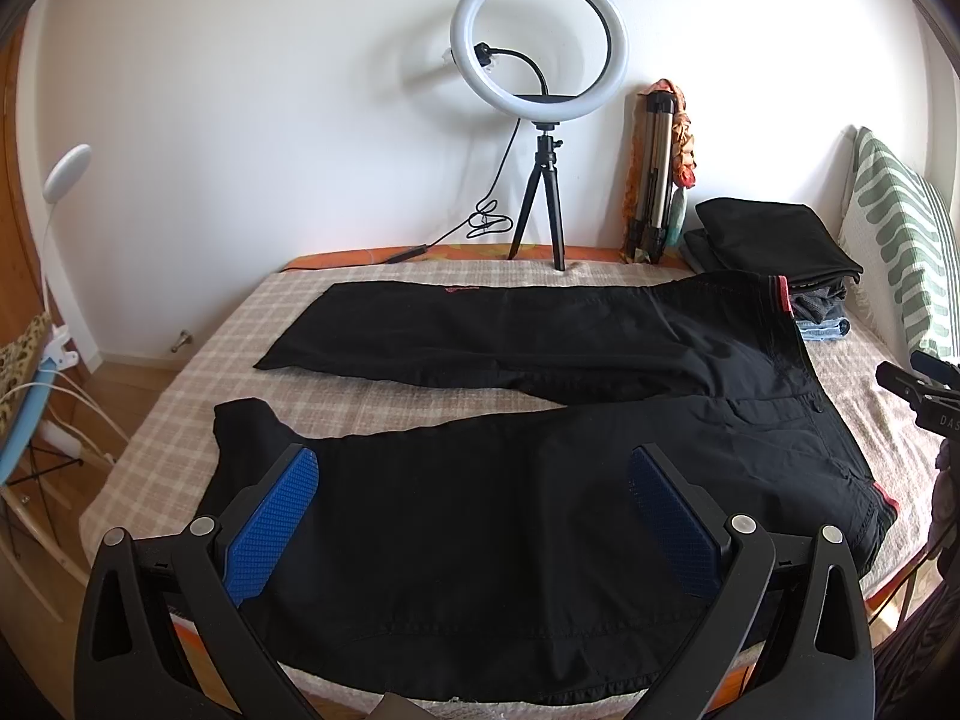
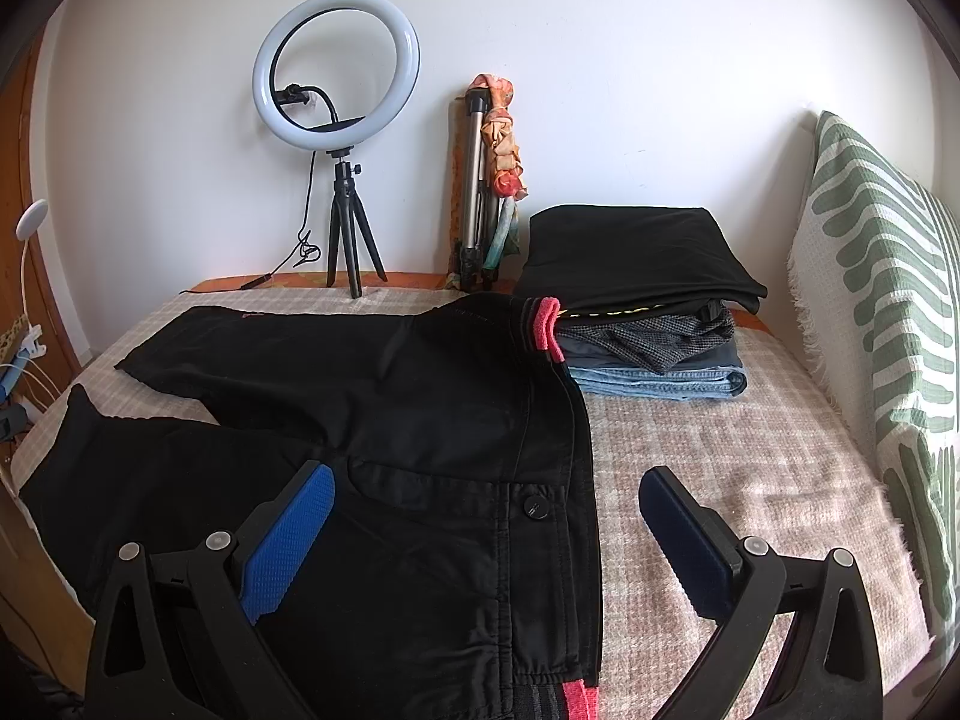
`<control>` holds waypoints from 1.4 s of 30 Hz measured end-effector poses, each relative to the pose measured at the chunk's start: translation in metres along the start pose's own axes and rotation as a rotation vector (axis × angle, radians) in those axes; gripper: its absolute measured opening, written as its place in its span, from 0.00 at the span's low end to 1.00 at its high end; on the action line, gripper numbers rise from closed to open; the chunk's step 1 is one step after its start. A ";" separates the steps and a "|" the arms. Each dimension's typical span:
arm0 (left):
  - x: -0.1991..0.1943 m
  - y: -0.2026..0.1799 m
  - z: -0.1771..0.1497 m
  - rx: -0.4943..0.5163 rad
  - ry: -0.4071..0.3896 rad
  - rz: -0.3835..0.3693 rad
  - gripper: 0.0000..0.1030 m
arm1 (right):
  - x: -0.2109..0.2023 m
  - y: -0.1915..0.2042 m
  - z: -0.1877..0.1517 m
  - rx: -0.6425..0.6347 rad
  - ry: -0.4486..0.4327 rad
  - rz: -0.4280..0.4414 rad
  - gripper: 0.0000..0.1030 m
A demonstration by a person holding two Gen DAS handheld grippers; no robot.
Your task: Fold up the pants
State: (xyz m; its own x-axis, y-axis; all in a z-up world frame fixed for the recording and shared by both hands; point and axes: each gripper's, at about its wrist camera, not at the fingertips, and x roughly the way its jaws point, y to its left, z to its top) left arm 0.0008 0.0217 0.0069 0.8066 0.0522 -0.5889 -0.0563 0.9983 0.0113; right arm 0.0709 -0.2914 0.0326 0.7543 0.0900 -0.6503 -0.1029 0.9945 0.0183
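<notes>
Hiding bed [image 1: 198,354], pants [image 1: 480,468], hem cropped

- The pants [image 1: 540,420] lie spread on the bed [image 1: 180,372], waistband to the right, both legs running left, one behind the other.
- A stack of folded clothes [image 2: 648,312] sits just behind the waistband's far end.
- A pillow [image 2: 888,300] stands at the bed's right edge.
- A ring light [image 1: 540,42] and a folded tripod [image 1: 651,180] stand behind the pants against the wall, the tripod to the right.
</notes>
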 end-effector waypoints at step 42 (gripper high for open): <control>0.013 0.004 -0.010 0.011 0.062 0.001 1.00 | 0.000 0.006 -0.006 -0.031 0.014 0.027 1.00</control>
State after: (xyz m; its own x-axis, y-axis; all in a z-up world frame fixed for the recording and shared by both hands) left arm 0.0052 0.0259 -0.0094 0.7685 0.0519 -0.6377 -0.0501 0.9985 0.0209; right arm 0.0667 -0.2854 0.0286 0.7420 0.1163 -0.6602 -0.1439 0.9895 0.0127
